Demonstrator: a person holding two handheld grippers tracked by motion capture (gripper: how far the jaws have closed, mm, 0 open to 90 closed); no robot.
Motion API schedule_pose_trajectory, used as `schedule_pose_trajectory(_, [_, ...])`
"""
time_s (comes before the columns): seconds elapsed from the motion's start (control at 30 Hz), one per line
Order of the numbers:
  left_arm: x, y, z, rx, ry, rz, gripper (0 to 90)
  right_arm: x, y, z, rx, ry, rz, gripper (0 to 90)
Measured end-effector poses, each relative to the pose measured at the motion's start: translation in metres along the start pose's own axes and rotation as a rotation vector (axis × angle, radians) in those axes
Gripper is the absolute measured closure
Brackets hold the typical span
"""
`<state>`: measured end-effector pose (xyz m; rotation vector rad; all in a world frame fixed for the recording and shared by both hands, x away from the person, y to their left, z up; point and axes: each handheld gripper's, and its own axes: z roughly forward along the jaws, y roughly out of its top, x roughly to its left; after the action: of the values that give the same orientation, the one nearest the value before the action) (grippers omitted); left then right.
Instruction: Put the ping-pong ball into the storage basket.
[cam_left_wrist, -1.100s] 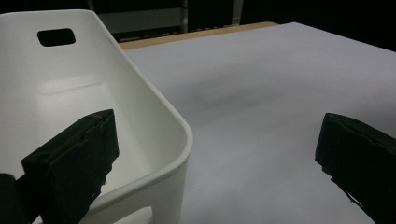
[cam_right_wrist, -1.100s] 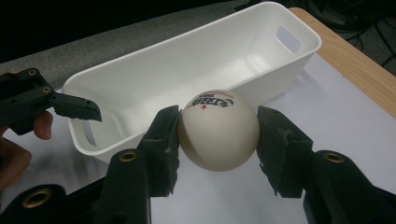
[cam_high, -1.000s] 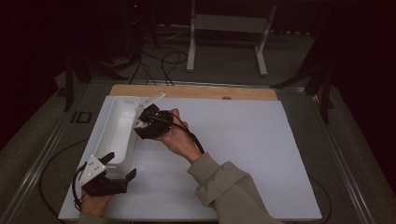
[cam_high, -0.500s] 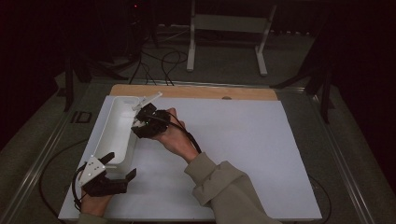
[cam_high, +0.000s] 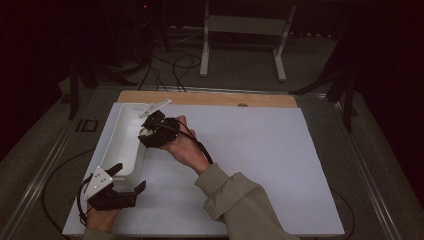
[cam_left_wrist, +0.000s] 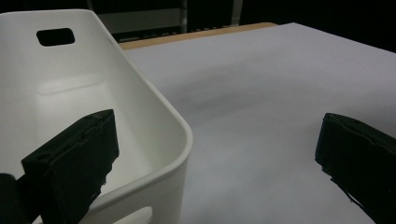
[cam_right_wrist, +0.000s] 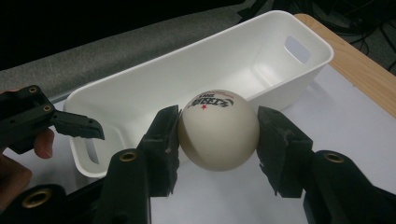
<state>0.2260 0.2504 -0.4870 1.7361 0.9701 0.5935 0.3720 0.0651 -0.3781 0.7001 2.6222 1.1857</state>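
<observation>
White plastic bin (cam_high: 122, 142) lies along the left side of the counter (cam_high: 260, 165) in the high view. At mid-frame of the right gripper view, the right claw (cam_right_wrist: 218, 133) is clenched on a cream table-tennis ball (cam_right_wrist: 218, 129), held beside the bin's long wall. At lower left of the high view, the left claw (cam_high: 127, 179) stands released, jaws straddling the bin's near corner.

The right claw (cam_right_wrist: 218, 135) is held at the end of an outstretched, sleeved forearm, jaws clamped. The left claw (cam_high: 125, 182) is held low and near, jaws spread wide.
</observation>
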Motion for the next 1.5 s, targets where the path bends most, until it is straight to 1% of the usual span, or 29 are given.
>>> schedule_pose_trajectory(0.53, [0.000, 0.000, 0.000, 0.000, -0.002, 0.000, 0.0, 0.004, 0.004, 0.007, -0.008, 0.015, 0.001, 50.8])
schedule_pose_trajectory(1.5, [0.001, 0.000, 0.000, -0.004, -0.003, -0.003, 0.1, 0.003, 0.010, 0.020, 0.000, 0.022, 0.002, 50.7])
